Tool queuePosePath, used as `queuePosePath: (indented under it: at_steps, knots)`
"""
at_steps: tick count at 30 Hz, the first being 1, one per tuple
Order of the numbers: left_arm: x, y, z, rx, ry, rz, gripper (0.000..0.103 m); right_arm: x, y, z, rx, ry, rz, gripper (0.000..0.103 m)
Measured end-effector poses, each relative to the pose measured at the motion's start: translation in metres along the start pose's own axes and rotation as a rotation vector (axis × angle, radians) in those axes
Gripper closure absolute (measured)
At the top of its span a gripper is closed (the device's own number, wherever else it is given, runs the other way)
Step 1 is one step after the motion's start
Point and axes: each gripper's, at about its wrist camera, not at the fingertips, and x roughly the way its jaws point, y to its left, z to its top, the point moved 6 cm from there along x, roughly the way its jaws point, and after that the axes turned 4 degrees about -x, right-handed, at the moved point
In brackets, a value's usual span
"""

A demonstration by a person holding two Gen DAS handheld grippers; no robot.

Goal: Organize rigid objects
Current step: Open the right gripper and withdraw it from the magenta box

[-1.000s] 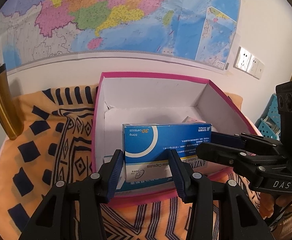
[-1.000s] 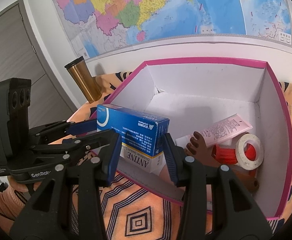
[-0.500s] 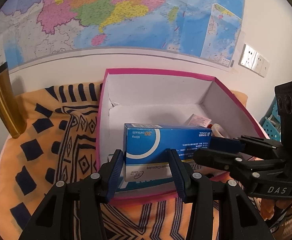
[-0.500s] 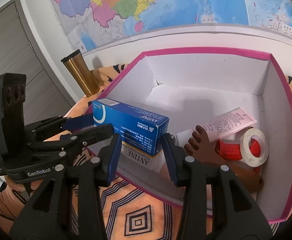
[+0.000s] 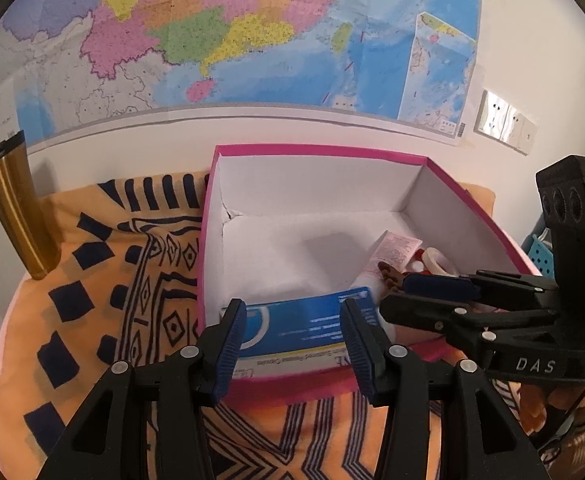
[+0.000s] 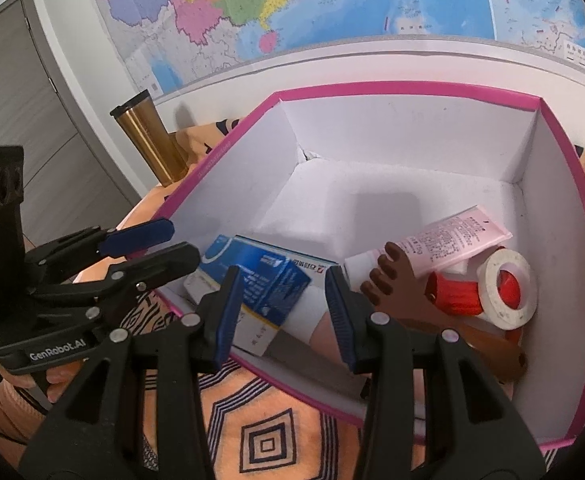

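The blue medicine box (image 5: 304, 326) lies inside the pink carton (image 5: 316, 151) against its near wall, tilted, between the spread fingers of both grippers. The left gripper (image 5: 292, 344) and right gripper (image 6: 280, 312) each stand open around it (neither pinches it). Beyond the right fingers lie a pink tube (image 6: 432, 246) and tape roll (image 6: 508, 288).

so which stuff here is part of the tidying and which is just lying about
Part of the job:
pink box
blue medicine carton
pink tube
tape roll
brown foot-shaped piece

Just lying about:
gold tumbler
wall map
patterned cloth
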Motion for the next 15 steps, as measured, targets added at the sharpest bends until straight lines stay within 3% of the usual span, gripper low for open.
queuePosePath:
  at_steps: [2,5,11,15]
  knots:
    - [-0.007,0.0,-0.001,-0.008,-0.02,-0.002,0.04,-0.005,0.0,-0.001,-0.006,-0.01,-0.004,0.058]
    - [-0.019,-0.002,-0.003,-0.008,-0.056,-0.019,0.033,-0.019,0.003,-0.005,-0.023,-0.047,-0.015,0.057]
    - [-0.049,-0.014,-0.015,-0.016,-0.138,-0.063,0.0,-0.066,0.009,-0.018,-0.104,-0.18,-0.145,0.022]
    - [-0.058,-0.02,-0.029,-0.012,-0.156,-0.038,0.0,-0.087,0.012,-0.037,-0.136,-0.233,-0.24,0.005]
